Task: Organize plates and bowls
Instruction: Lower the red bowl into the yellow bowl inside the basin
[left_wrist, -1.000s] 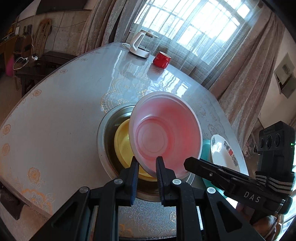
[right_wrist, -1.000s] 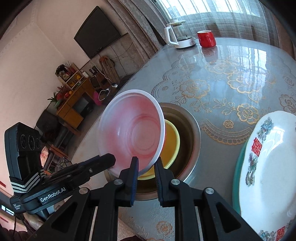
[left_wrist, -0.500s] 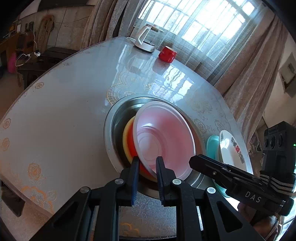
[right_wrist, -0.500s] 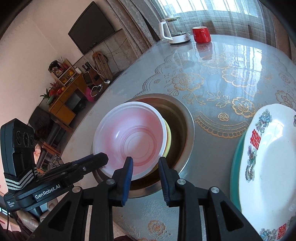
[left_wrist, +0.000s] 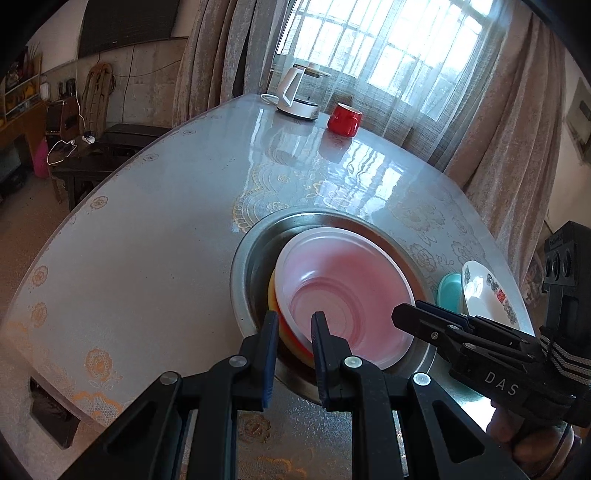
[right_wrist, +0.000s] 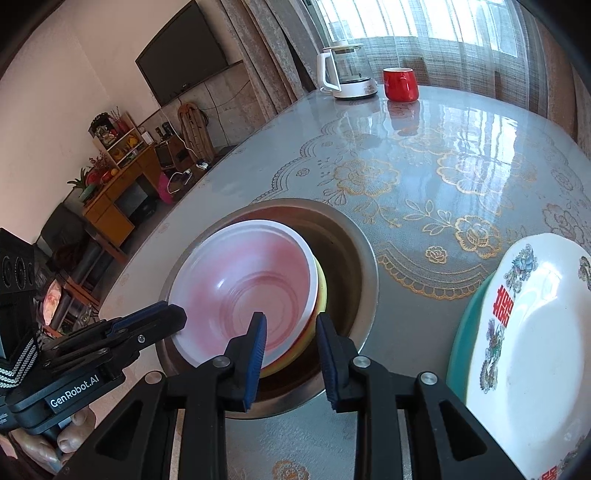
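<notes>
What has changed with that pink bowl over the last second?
The pink bowl came down from mid-air into the metal basin, onto the yellow bowl. The right hand-held gripper let go of its rim; the left hand-held gripper still pinches it. Kettle, red mug and plates stayed put.

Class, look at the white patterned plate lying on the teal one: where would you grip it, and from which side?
Grip the white patterned plate by its thin raised rim nearest the camera, coming in low from the table edge. It lies flat on the teal plate, so only its overhanging lip offers purchase.
</notes>
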